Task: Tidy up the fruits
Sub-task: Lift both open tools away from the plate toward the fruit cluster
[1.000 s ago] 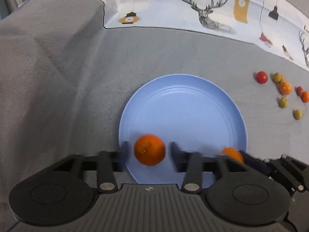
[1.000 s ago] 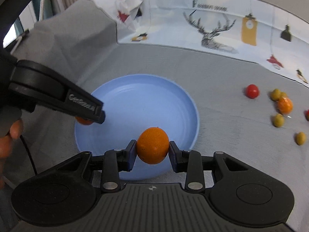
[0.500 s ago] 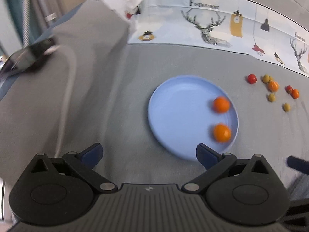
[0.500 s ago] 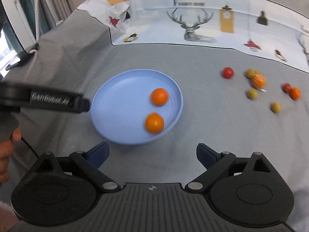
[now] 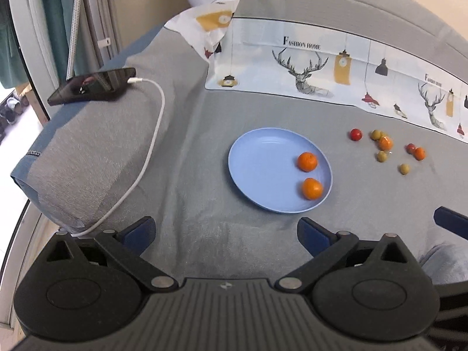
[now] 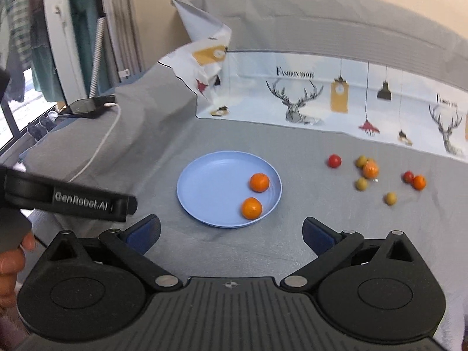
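Left gripper [image 5: 225, 231]: I am holding it with its jaws spread wide and gripping nothing, low in the left wrist frame, over bare grey cloth short of the plate.
Right gripper [image 6: 231, 232]: I am holding it released too, jaws wide apart and carrying nothing, at the bottom of the right wrist frame, just short of the plate's near rim.
Blue plate [image 5: 257, 169]: it is lying at the centre of the frame on the grey cloth [image 5: 204, 234].
Two oranges [image 5: 307, 161]: both are sitting inside the plate along its right side, one behind the other, near each other but apart.
Loose small fruits [image 5: 385, 143]: red, green and orange pieces are lying scattered on the cloth in the right of the frame, well apart from the plate.
Phone [image 5: 92, 85]: it is resting in the upper left on a raised fold, with a white cable [image 5: 152, 146] plugged in.
Deer-print sheet [image 5: 307, 67]: it is stretching across the upper right.
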